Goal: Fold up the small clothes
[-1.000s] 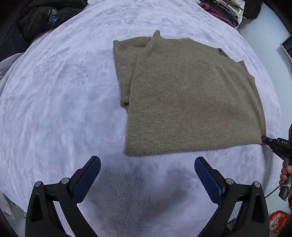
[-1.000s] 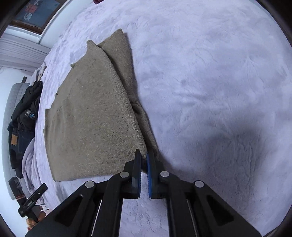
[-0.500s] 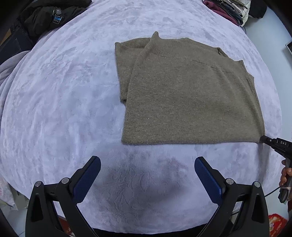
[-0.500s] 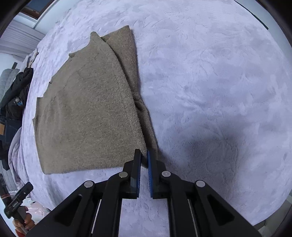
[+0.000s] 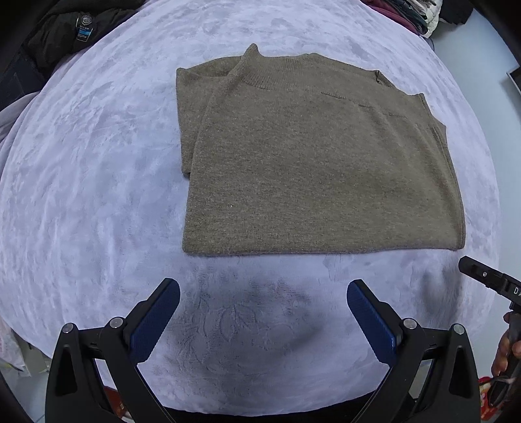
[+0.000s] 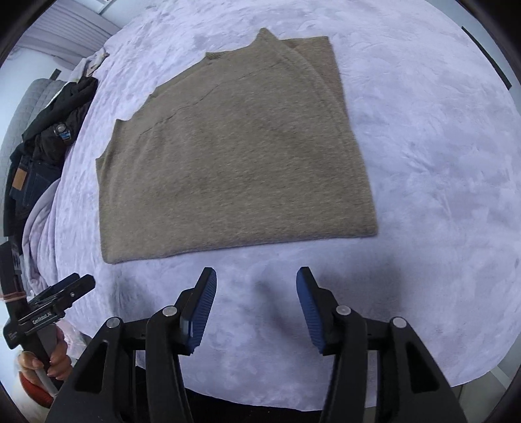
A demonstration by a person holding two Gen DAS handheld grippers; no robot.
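Observation:
A brown knit sweater (image 5: 312,162) lies flat and folded on the lilac plush blanket (image 5: 97,182), with its collar at the far side and a folded layer showing along one side edge. It also shows in the right wrist view (image 6: 234,156). My left gripper (image 5: 263,314) is open and empty, above the blanket just short of the sweater's near hem. My right gripper (image 6: 255,304) is open and empty, also short of the near hem. Neither gripper touches the sweater.
Dark clothes (image 5: 65,35) are piled at the far left of the blanket, also in the right wrist view (image 6: 49,136). More folded clothes (image 5: 410,16) lie at the far right. The blanket's near edge (image 5: 260,403) drops off close behind the grippers.
My right gripper has let go of the sweater's near corner, opened and drawn back. The sweater now lies flat. My left gripper has drawn back a little and stays open.

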